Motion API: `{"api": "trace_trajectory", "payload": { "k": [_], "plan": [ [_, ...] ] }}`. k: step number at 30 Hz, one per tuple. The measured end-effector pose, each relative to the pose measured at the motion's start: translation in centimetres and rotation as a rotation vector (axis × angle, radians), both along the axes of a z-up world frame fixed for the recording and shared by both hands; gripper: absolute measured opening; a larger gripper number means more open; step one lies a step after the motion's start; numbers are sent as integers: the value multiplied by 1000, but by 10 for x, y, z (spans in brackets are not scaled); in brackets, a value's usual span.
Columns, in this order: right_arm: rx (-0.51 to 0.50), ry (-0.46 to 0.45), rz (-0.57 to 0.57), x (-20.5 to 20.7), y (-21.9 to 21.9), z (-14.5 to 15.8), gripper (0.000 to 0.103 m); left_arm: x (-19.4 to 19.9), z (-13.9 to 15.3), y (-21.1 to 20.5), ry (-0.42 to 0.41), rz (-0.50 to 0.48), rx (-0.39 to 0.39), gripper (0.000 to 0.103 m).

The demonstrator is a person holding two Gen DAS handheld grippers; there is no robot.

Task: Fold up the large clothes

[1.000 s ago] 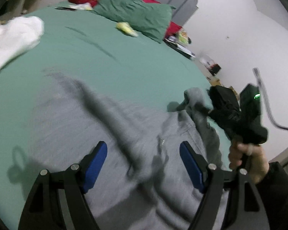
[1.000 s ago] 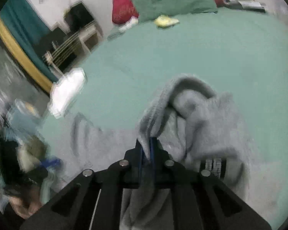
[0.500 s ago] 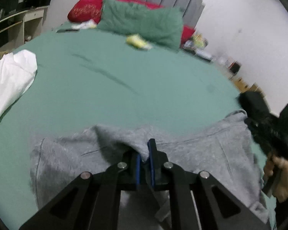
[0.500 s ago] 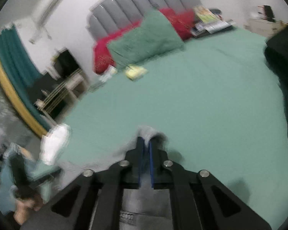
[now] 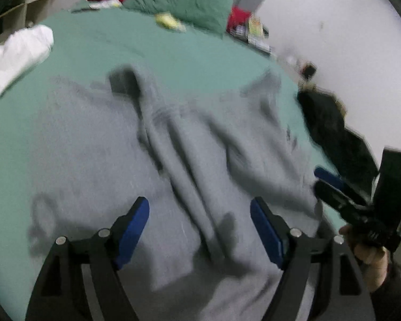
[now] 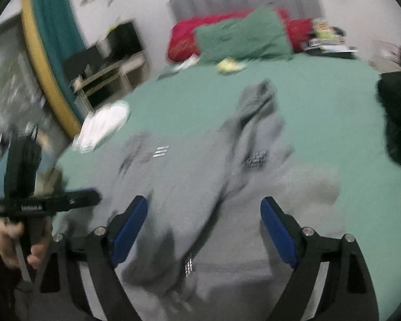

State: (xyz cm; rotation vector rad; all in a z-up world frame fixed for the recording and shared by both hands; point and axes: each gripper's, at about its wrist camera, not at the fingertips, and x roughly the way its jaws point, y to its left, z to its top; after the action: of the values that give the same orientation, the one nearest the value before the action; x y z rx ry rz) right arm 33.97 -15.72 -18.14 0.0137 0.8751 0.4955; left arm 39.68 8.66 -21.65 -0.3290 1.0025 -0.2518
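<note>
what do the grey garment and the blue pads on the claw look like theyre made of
Grey garment: probably soft matte knit like sweatshirt fleece; it rumples into thick, rounded folds, though blur hides the weave. Blue pads: look like smooth, dull rubber or foam facing on black, seemingly hard plastic fingers; the exact material is unclear.

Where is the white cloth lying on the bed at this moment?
The white cloth lies near the bed's far-left edge in the left wrist view, left of the grey garment.
</note>
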Motion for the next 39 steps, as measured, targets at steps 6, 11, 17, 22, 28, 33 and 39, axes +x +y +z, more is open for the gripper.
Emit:
{"api": "trace_trajectory", "payload": {
  "k": [6, 11, 17, 22, 28, 33, 39],
  "plan": [
    [-213, 55, 16, -40, 22, -37, 85, -45, -16, -12, 10, -4, 129, 78],
    [-203, 21, -11, -72, -7, -5, 85, -89, -1, 13, 12, 83, 84, 78],
    [-183, 16, -81, -125, -61, 24, 85, -150, 23, 23, -30, 155, 110, 78],
    [-142, 33, -159, -187, -110, 32, 85, -199, 34, 15, -73, 205, 149, 78],
    [-91, 98, -247, -247, -161, 15, 85, -254, 30, 13, -53, 241, 156, 78],
    [-46, 135, -308, -291, -187, -1, 85, -285, 9, 19, -1, 273, 158, 78],
    [-19, 146, -286, -322, -187, -4, 85, -311, -7, 10, 51, 240, 117, 78]
  ]
}}
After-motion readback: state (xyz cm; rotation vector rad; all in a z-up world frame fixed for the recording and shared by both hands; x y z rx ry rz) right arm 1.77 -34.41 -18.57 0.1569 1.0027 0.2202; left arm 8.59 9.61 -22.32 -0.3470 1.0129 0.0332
